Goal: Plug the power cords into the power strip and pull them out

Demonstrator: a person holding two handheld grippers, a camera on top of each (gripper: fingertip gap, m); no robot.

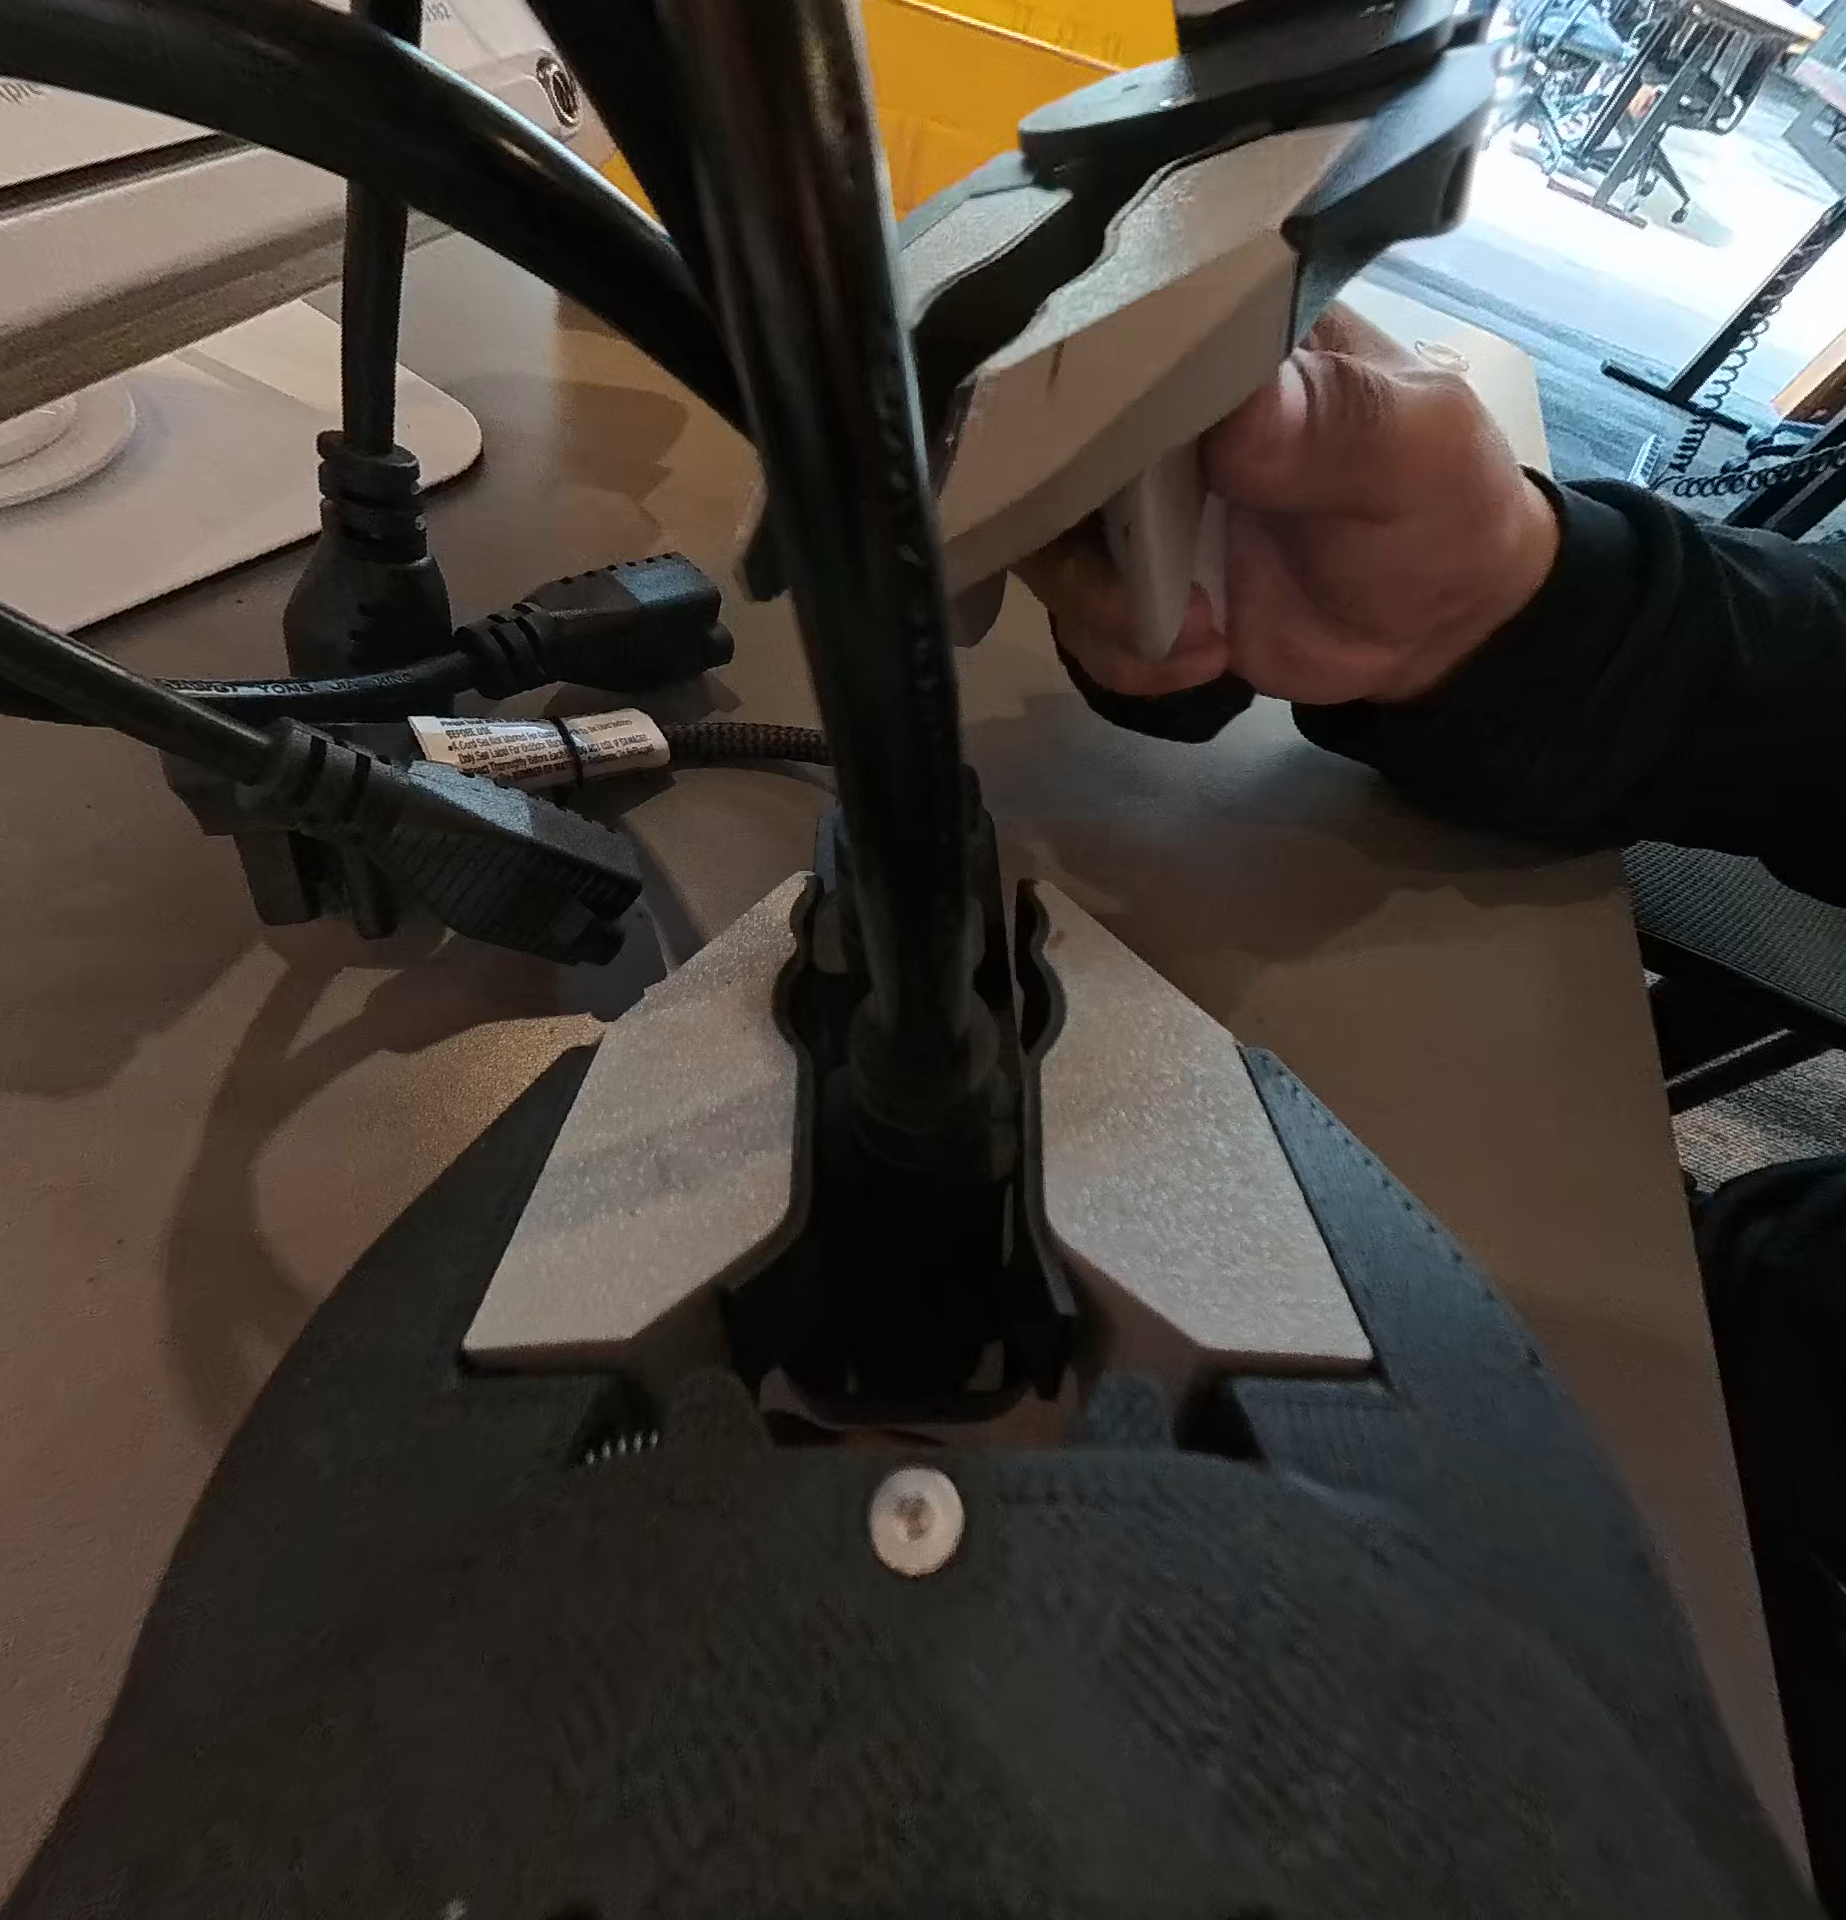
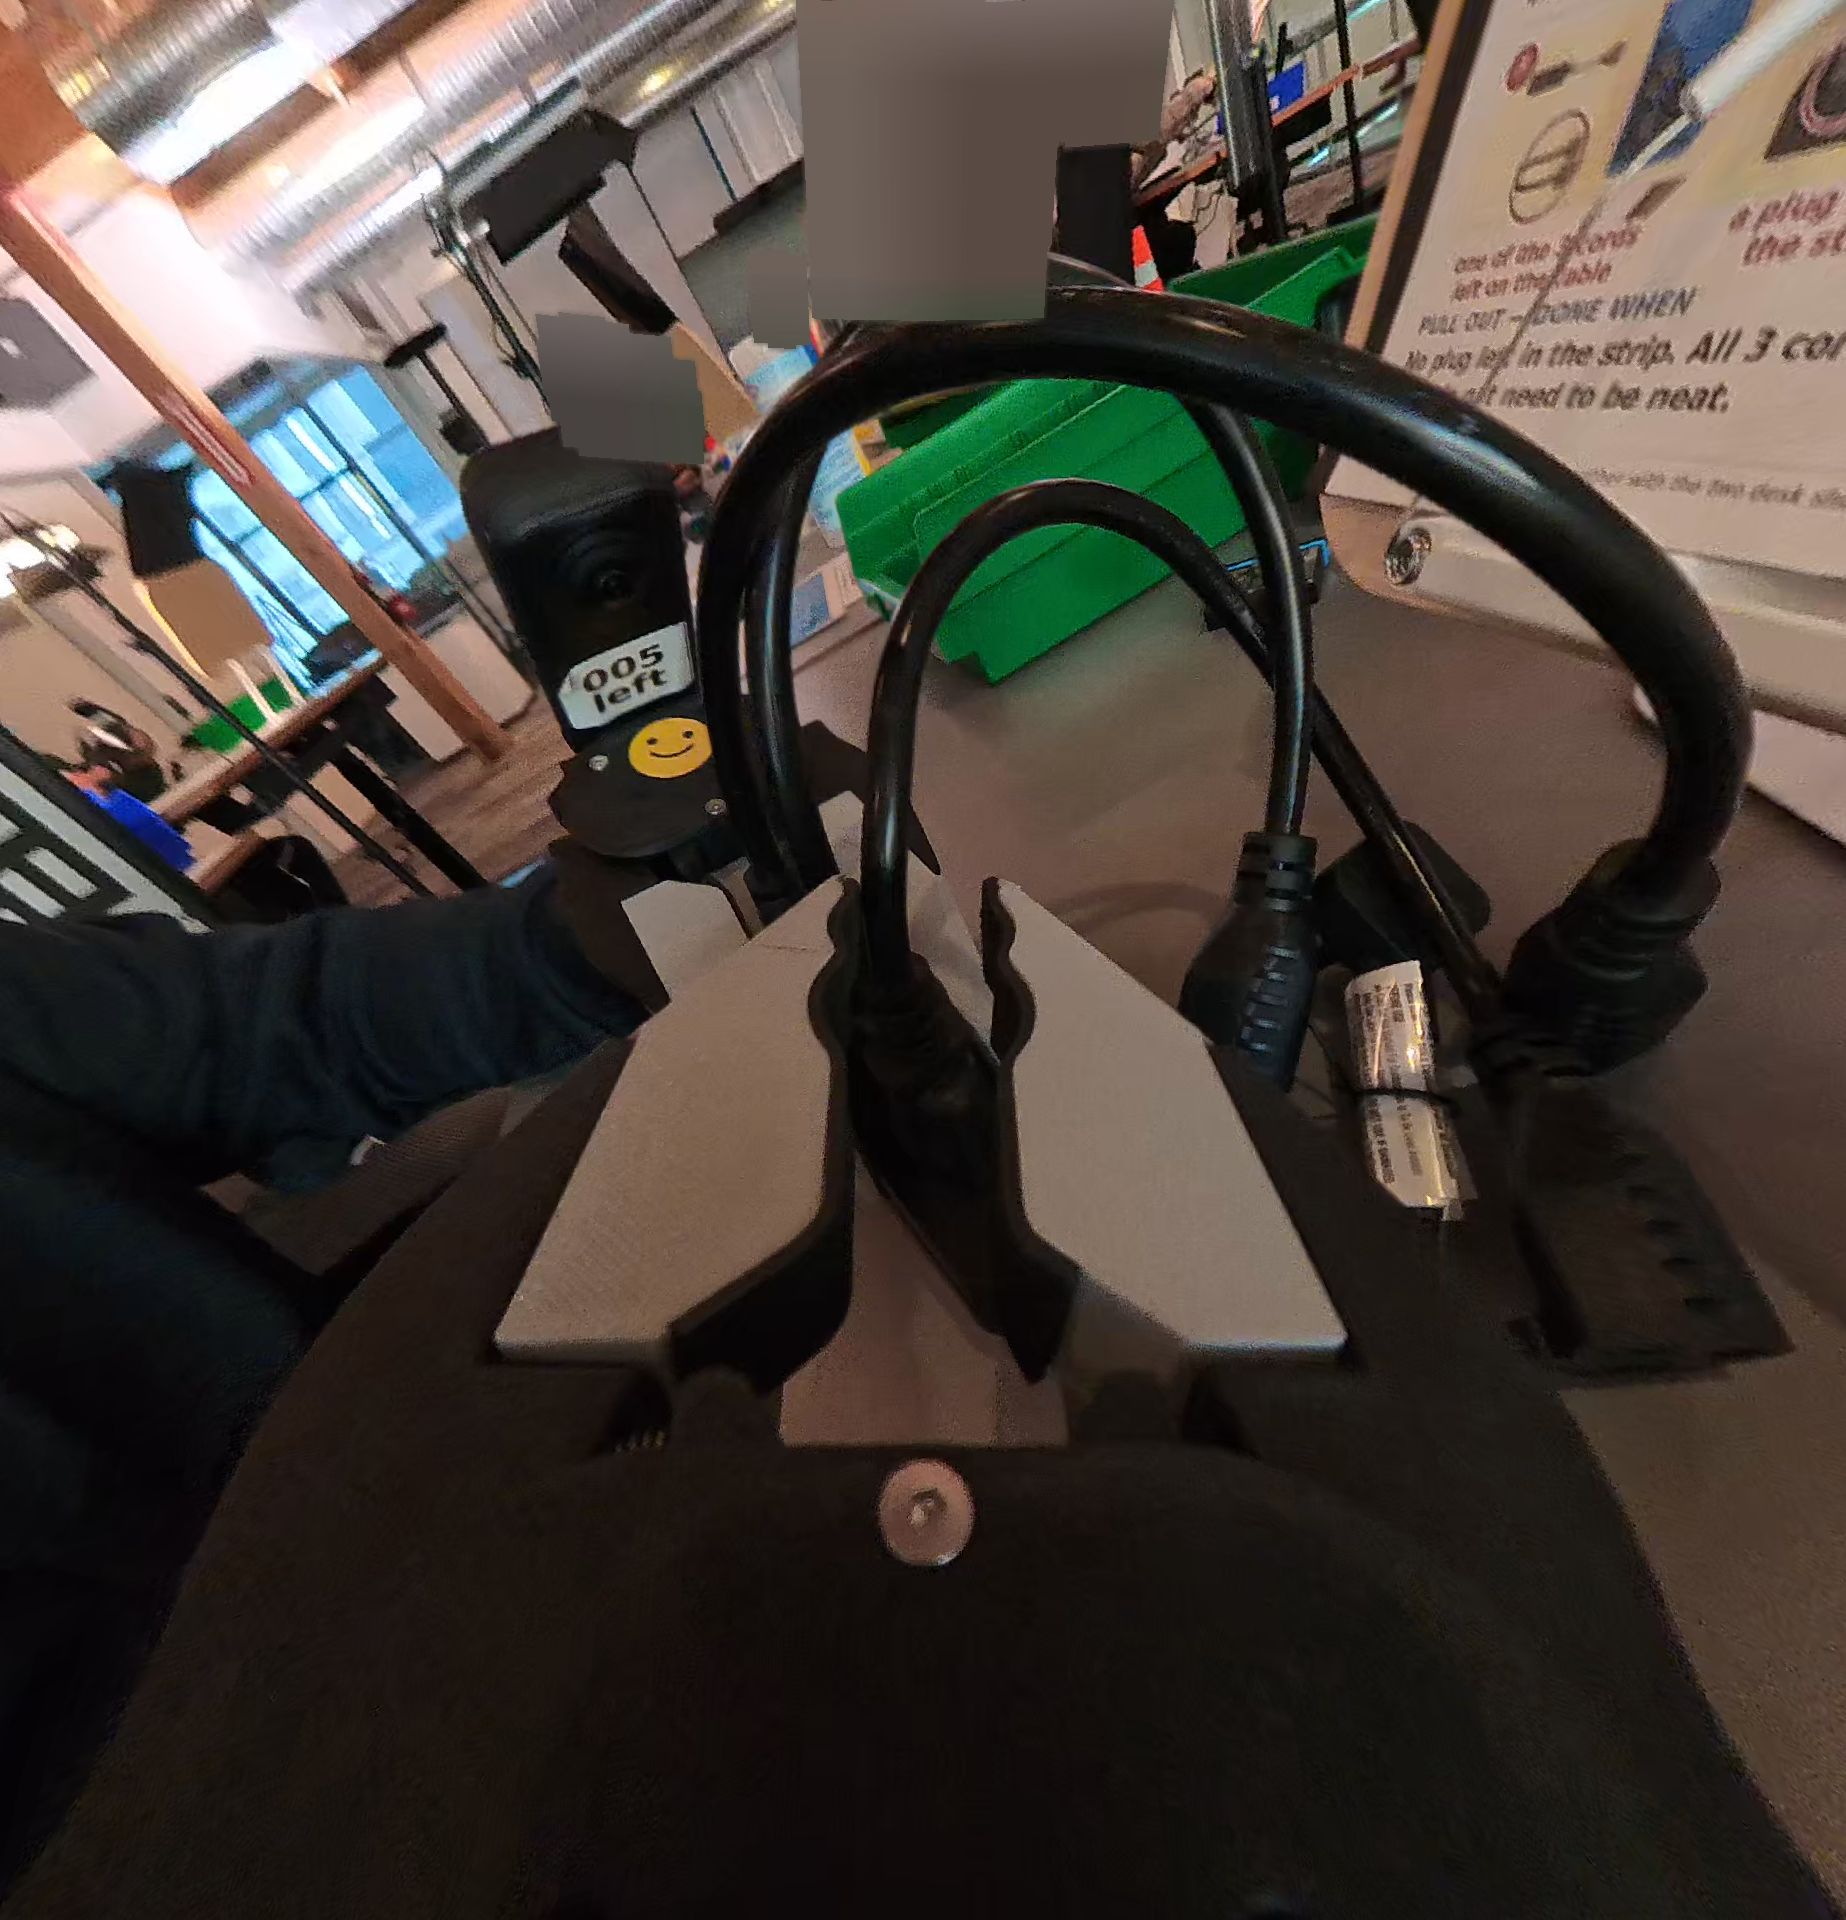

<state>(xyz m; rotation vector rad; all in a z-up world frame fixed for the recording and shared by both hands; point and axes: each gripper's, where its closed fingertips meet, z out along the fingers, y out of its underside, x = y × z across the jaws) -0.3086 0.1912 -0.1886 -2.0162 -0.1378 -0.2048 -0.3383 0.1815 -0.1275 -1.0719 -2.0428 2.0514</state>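
Grey-brown counter (image 1: pixel 1314 935), black power strip (image 2: pixel 1646 1247) lying right of the right gripper (image 2: pixel 914 914), left gripper (image 1: pixel 914 904) jaws clamped on a thick black rubber cord plug (image 1: pixel 903 1226), right jaws around another black cord plug (image 2: pixel 919 1070), resting against the left pad.

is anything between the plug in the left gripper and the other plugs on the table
Only low things. The braided cord with its white tag lies across the table between the plug in the left gripper and the other plugs. Nothing tall blocks the way.
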